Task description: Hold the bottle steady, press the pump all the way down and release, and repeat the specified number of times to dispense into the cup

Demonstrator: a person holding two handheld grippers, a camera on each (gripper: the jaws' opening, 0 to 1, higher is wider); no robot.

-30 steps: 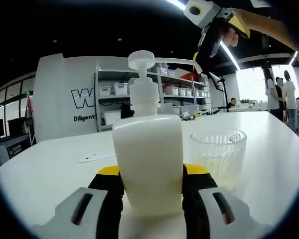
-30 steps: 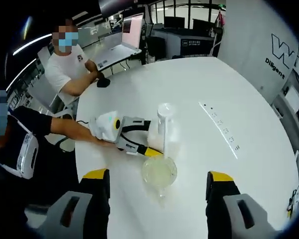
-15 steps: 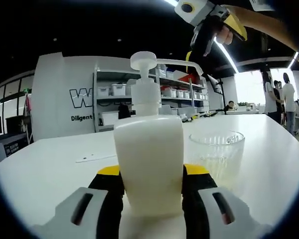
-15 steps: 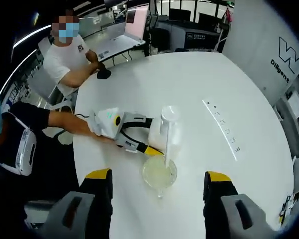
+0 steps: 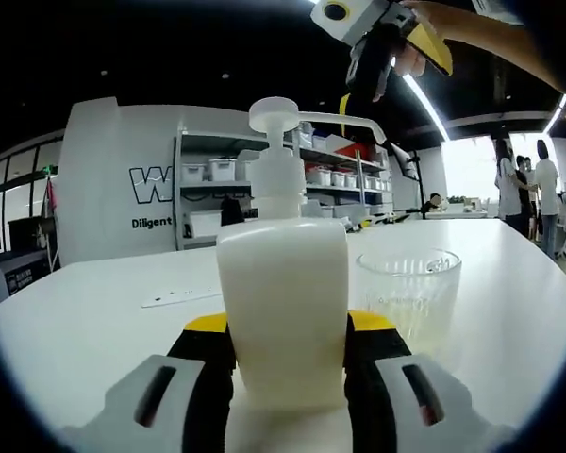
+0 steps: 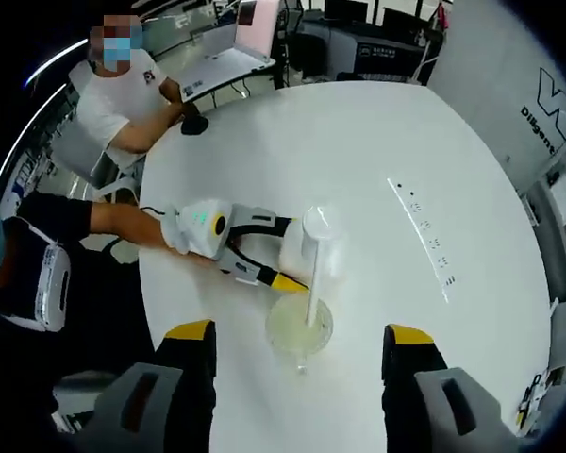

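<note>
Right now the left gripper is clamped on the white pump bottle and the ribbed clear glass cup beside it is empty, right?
Not quite. The left gripper does clamp the white pump bottle, but the ribbed clear glass cup holds pale yellowish liquid, as the right gripper view shows.

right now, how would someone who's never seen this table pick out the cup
On the round white table, find the white pump bottle clamped in the left gripper. The cup stands beside it under the spout: clear ribbed glass holding a little pale yellowish liquid.

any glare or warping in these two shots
Left gripper view: a bright ceiling light strip and window blow out at upper right; the cream plastic pump bottle looms close. Right gripper view: fisheye bends the round white table.
</note>
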